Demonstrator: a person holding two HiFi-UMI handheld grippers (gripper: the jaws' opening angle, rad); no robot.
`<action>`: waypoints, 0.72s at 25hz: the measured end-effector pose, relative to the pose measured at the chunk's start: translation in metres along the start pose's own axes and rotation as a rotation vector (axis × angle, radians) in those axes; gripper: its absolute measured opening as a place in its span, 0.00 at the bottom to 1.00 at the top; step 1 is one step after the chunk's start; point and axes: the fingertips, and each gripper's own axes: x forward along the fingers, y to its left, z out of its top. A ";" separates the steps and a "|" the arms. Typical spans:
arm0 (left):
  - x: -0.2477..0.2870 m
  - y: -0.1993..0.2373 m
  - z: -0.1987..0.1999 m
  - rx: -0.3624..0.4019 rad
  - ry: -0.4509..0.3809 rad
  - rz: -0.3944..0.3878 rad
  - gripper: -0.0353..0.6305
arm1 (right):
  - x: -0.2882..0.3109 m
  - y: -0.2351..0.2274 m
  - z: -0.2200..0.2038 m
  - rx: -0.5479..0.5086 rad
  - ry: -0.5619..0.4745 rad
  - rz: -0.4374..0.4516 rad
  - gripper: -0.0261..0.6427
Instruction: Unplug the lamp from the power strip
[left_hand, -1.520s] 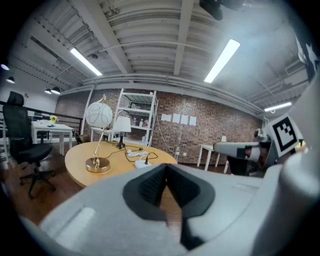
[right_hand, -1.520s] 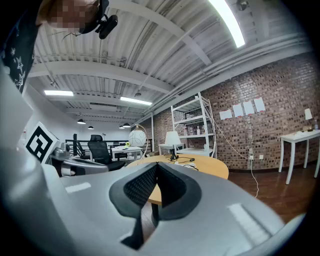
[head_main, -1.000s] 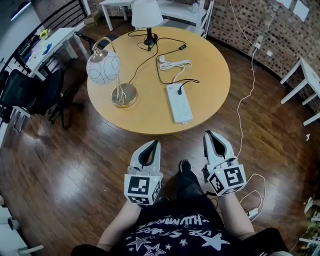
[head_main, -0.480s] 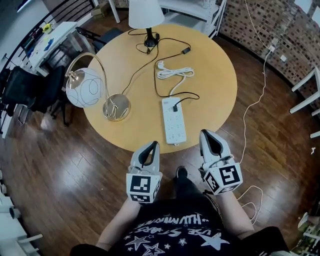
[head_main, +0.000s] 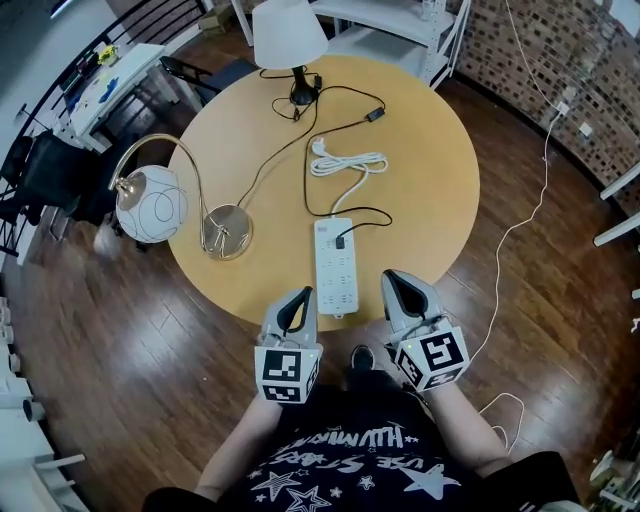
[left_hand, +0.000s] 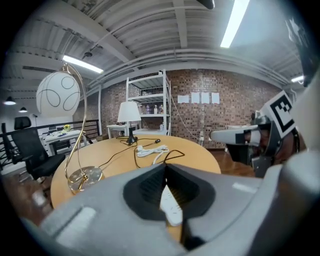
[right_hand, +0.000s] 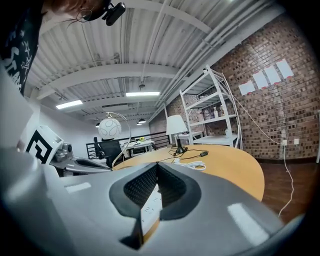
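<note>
A white power strip (head_main: 335, 266) lies on the round wooden table (head_main: 430, 190), near its front edge. One black plug (head_main: 340, 241) sits in the strip's far end, and its black cord (head_main: 368, 211) loops back toward the white-shade lamp (head_main: 288, 34). My left gripper (head_main: 300, 296) is shut and empty just left of the strip's near end. My right gripper (head_main: 393, 280) is also shut and empty just right of it. The strip (left_hand: 170, 202) shows through the left gripper's (left_hand: 166, 167) jaw notch. In the right gripper view the strip (right_hand: 150, 202) lies below the shut tips (right_hand: 156, 166).
A gold arc lamp stands on its base (head_main: 227, 232) at the table's left, its globe (head_main: 150, 205) overhanging the floor. A coiled white cord (head_main: 346, 162) lies mid-table. Black chairs (head_main: 60, 175) and a white desk (head_main: 120, 75) are at left, and a white cable (head_main: 520, 225) trails across the floor at right.
The table and power strip have come closer in the head view. Both grippers now reach the table's front edge on either side of the strip. Both stay shut.
</note>
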 end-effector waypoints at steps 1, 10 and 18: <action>0.003 0.001 0.000 0.005 0.005 0.003 0.06 | 0.004 0.000 -0.003 0.002 0.009 0.010 0.05; 0.050 0.012 -0.023 0.066 0.060 -0.029 0.06 | 0.043 0.004 -0.040 0.000 0.121 0.046 0.05; 0.091 0.015 -0.049 0.091 0.148 -0.140 0.06 | 0.074 -0.006 -0.058 -0.007 0.182 -0.054 0.05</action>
